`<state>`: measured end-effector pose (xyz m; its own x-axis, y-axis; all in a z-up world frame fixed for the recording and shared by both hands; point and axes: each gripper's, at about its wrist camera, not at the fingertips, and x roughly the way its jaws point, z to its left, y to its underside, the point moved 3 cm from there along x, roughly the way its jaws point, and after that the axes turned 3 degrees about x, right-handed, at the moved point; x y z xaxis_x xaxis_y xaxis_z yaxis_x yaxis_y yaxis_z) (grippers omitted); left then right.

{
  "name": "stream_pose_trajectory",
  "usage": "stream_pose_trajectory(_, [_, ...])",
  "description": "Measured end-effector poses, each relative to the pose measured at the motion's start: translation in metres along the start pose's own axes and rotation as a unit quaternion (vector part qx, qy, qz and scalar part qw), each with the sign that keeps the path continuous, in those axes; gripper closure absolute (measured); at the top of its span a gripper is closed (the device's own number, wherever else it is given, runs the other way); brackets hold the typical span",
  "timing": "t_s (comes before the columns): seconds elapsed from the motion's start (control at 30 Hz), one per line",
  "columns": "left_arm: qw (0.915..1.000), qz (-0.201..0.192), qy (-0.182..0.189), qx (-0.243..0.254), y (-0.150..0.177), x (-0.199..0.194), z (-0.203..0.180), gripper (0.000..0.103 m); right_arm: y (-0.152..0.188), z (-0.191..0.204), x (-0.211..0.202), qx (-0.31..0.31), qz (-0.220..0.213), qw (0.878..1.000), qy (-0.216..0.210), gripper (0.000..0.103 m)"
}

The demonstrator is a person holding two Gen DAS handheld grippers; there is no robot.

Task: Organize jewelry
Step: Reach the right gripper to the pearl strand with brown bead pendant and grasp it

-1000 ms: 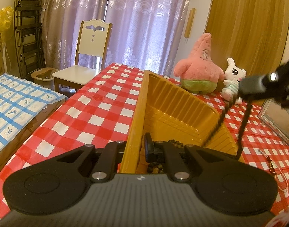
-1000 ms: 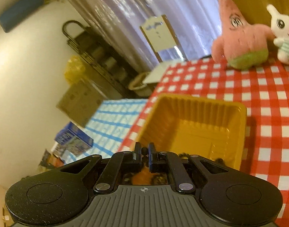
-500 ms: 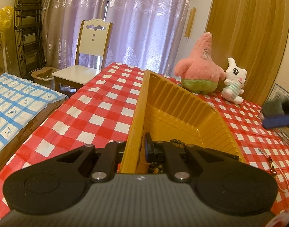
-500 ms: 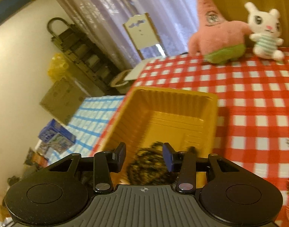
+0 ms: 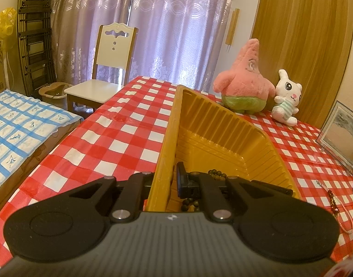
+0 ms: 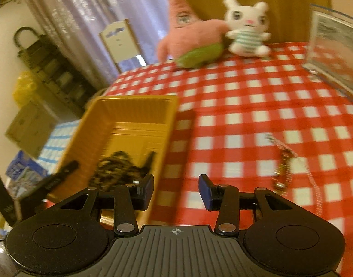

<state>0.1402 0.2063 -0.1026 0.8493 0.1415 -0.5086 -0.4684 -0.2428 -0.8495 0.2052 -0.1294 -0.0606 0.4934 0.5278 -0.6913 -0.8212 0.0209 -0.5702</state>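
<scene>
Left tongs [image 5: 165, 182]: closed tight on the near left wall of the yellow tray [image 5: 222, 127], one finger inside and one outside. Probably bracing the light tray so it does not slide on the slick checked cloth [image 5: 121, 143].
Right tongs [image 6: 176, 188]: fingers spread wide, holding nothing. Hovering at the tray's near right corner and aimed at the cloth to the tray's right, probably lining up on the next piece.
Dark bead necklace [image 6: 116, 173]: heaped on the tray floor at the near end, just beside the inner clamping finger. Already where it belongs.
Red bead strand [image 6: 284, 168]: flat on the cloth to the right of the tray, well apart from it and not yet collected.
Pale pink chain [image 6: 315, 184]: alongside the red strand, on the side farther from the tray. Cannot tell whether joined to it.
Progress: by the look of it, one piece stowed and at least one left out.
Next move: probably a low, flat reach right of the tray, closing across the strand rather than along it.
Risk: thin beads slipping between the pads, or a loose tail snagging on the tray rim.
Plush toys [image 5: 244, 85]: beyond the tray's far end, clear of the work.
</scene>
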Motion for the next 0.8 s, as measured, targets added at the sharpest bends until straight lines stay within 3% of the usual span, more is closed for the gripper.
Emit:
stream_pose_trajectory(0.23, [1.0,0.0,0.0,0.0,0.0,0.0,0.001,0.095,0.01,-0.045,-0.019,0.036,-0.005,0.998,0.057,0.06])
stream_pose_trajectory(0.5, [1.0,0.0,-0.001,0.001,0.0,0.0,0.001,0.095,0.019,-0.076,-0.028,0.023,-0.015,0.992,0.126,0.06])
stream_pose_trajectory(0.8, [1.0,0.001,-0.002,0.002,0.001,0.001,0.002,0.095,0.027,-0.08,-0.014,-0.007,-0.008,0.99,0.143,0.06])
